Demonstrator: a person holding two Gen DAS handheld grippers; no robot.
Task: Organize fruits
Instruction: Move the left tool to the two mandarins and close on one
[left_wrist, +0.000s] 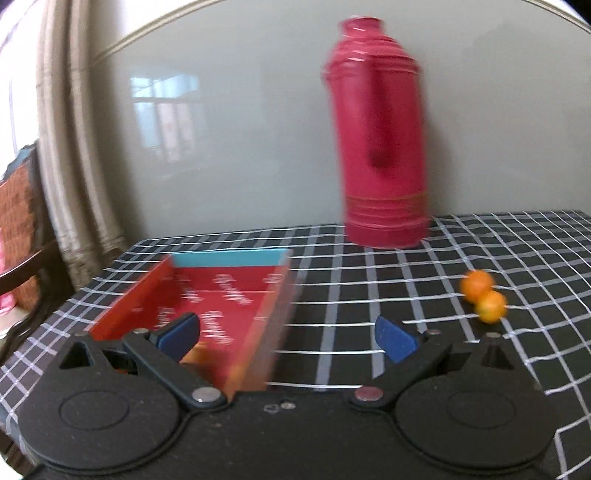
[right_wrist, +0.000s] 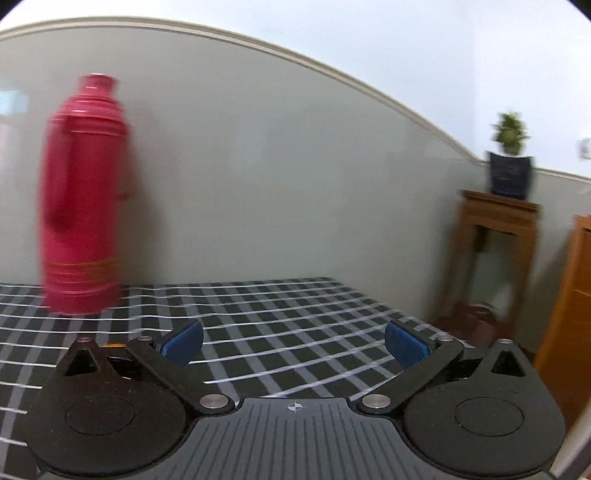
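Left gripper (left_wrist: 288, 332): fingers spread, over box's right wall.
Right gripper (right_wrist: 293, 343): fingers spread, holding nothing.
Box (left_wrist: 236, 295): red, left on tabletop (left_wrist: 369, 288).
Oranges (left_wrist: 484, 301): two, touching, right of box.
Flask (left_wrist: 380, 140): far, upright.

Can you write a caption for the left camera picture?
Open left gripper over red tray, two oranges waiting beside a pink thermos.

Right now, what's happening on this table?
A person holds two grippers over a checked tablecloth, sorting fruit. The left gripper is open and empty above a red box, with two small oranges on the cloth to its right. The right gripper is open too. A pink thermos stands behind.
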